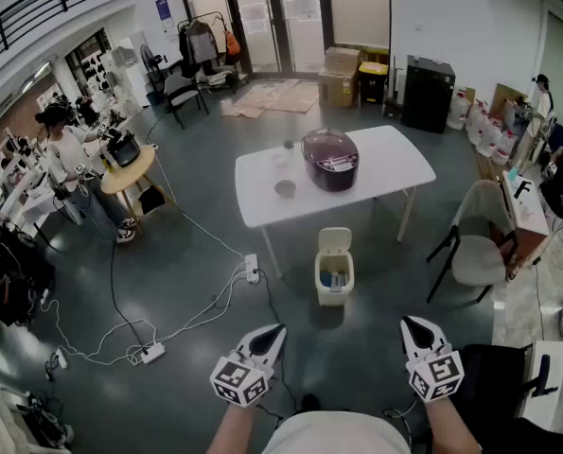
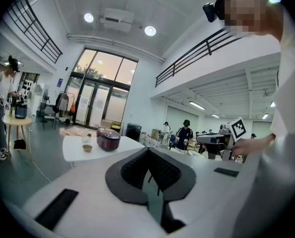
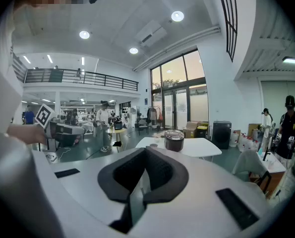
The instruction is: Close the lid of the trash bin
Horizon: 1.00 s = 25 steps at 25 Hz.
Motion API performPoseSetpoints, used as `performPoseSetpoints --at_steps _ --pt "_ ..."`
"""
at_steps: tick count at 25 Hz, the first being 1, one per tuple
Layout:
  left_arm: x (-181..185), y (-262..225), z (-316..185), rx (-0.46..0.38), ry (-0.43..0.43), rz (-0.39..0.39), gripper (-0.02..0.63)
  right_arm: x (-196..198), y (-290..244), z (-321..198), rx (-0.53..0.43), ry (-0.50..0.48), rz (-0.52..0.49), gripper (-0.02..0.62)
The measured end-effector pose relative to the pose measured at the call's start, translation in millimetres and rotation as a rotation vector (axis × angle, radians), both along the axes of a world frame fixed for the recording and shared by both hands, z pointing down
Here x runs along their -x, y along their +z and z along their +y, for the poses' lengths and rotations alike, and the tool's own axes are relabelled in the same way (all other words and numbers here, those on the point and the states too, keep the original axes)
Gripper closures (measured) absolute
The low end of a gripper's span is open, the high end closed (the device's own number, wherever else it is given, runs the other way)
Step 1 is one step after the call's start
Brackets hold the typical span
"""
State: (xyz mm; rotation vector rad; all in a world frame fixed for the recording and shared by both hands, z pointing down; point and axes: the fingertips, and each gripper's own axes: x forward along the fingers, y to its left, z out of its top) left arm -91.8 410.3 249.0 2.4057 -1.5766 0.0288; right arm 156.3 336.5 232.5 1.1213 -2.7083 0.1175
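In the head view a small white trash bin (image 1: pixel 334 274) stands on the floor in front of the white table (image 1: pixel 262 201), its lid (image 1: pixel 335 242) tilted up and the inside showing. Both grippers hang well short of it, near the bottom of that view. My left gripper (image 1: pixel 278 330) is shut and holds nothing; its tips meet in the left gripper view (image 2: pixel 148 150). My right gripper (image 1: pixel 408 323) is also shut and empty (image 3: pixel 146 150). The bin is hidden in both gripper views.
A dark rice cooker (image 1: pixel 330 160) and a small bowl (image 1: pixel 285 188) sit on the table. A grey chair (image 1: pixel 478 244) stands right of the bin. Power strips and white cables (image 1: pixel 152 352) lie on the floor to the left. A person (image 1: pixel 65 154) works at a round table (image 1: pixel 130 171).
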Motion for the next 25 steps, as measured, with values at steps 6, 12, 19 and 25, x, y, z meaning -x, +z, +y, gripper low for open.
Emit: performPoseSetpoints --at_steps 6,12,19,25 --pt "1.7 2.4 0.1 0.002 0.001 0.005 0.591 5.6 1.7 1.0 -0.005 -0.009 0.006 0.584" --pt "2.2 4.9 1.1 0.011 0.004 0.009 0.591 5.6 0.3 2.5 -0.005 0.000 0.006 0.584" --pt "2.3 7.3 2.5 0.017 0.016 0.003 0.589 7.9 3.1 3.6 0.009 0.022 -0.001 0.583" --pt "5.3 11.8 3.8 0.028 0.031 0.006 0.589 17.6 11.7 6.2 0.018 0.016 -0.003 0.583"
